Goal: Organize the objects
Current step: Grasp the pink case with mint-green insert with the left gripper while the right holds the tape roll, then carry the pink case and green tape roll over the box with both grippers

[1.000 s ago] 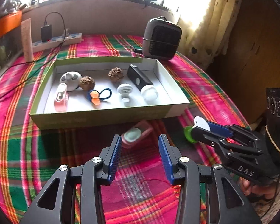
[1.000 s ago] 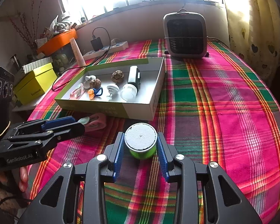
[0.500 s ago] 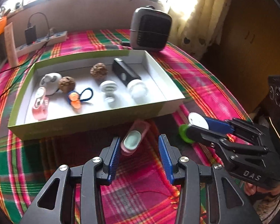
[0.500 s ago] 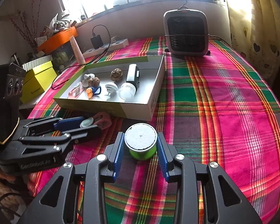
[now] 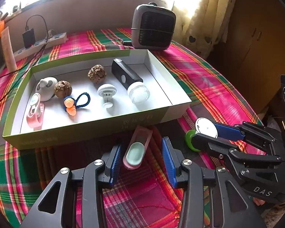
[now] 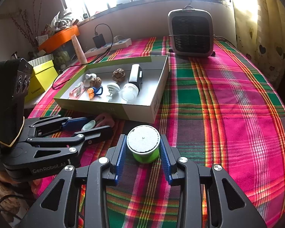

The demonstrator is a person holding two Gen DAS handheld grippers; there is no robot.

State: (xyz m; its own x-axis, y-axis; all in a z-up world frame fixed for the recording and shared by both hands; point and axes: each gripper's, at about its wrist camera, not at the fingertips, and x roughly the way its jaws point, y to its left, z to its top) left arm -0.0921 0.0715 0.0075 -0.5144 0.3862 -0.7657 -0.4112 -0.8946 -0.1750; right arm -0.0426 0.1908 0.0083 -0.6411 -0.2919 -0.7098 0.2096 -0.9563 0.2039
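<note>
Plaid cloth [image 6: 228, 102] covers the work table; a shallow green-and-white box [image 5: 169, 87] sits on it below the window, with a small heater [image 5: 153, 26] behind. The box already contains a flashlight [image 5: 131, 83], two walnuts, a white knob and other small items.

Left gripper [image 5: 140, 157]: fingers spread, straddling a pink case with a mint lid [image 5: 136, 150] that lies on the cloth just in front of the box wall. No pad appears to touch the case, though the fisheye makes the left-side gap hard to judge.

Right gripper [image 6: 143, 152]: pads pressed against a green spool with a white top [image 6: 143, 143]. Whether the spool is lifted or resting on the cloth cannot be determined.

Hazards:
- The case lies at an angle to the pads. Closing on it could pivot it or push it against the box wall.
- Both grippers work close together; a simultaneous move toward the box risks collision.
- The spool is round and gripped on its curved side; a loose pinch may let it roll out.
</note>
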